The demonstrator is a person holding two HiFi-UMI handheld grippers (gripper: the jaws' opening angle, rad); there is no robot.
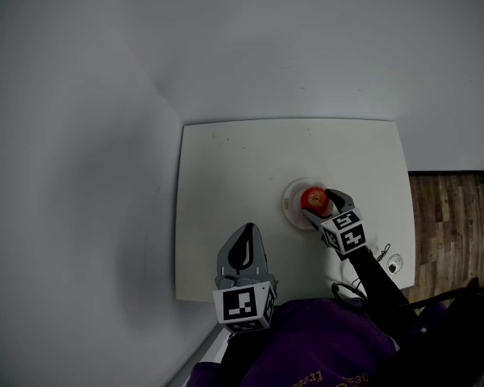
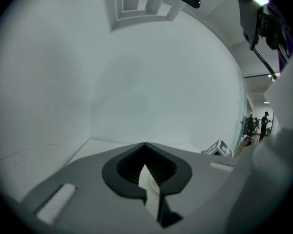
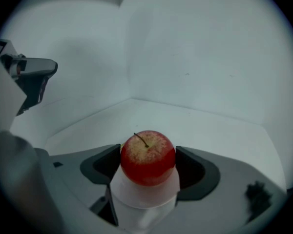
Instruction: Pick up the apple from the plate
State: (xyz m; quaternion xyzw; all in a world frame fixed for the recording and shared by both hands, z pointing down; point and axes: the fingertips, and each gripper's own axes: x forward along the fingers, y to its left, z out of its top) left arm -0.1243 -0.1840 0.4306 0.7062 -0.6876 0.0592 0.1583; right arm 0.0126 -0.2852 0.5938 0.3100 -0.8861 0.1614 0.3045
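A red apple (image 1: 314, 197) with a yellowish top and a short stem sits over a small white plate (image 1: 293, 206) on the white table (image 1: 226, 168). My right gripper (image 1: 321, 203) reaches in from the near right, and its dark pads press both sides of the apple (image 3: 147, 157), so it is shut on it. The plate (image 3: 144, 199) shows white just below the fruit; I cannot tell whether the apple still touches it. My left gripper (image 1: 247, 232) hovers over the table's near edge, shut, its jaws meeting at a point (image 2: 144, 145) with nothing held.
The table stands in a corner of two pale walls. A small round white object (image 1: 395, 263) and a thin cable (image 1: 382, 252) lie near the table's right front edge. Wooden floor (image 1: 456, 224) shows at the right. The person's purple sleeve (image 1: 323, 349) fills the bottom.
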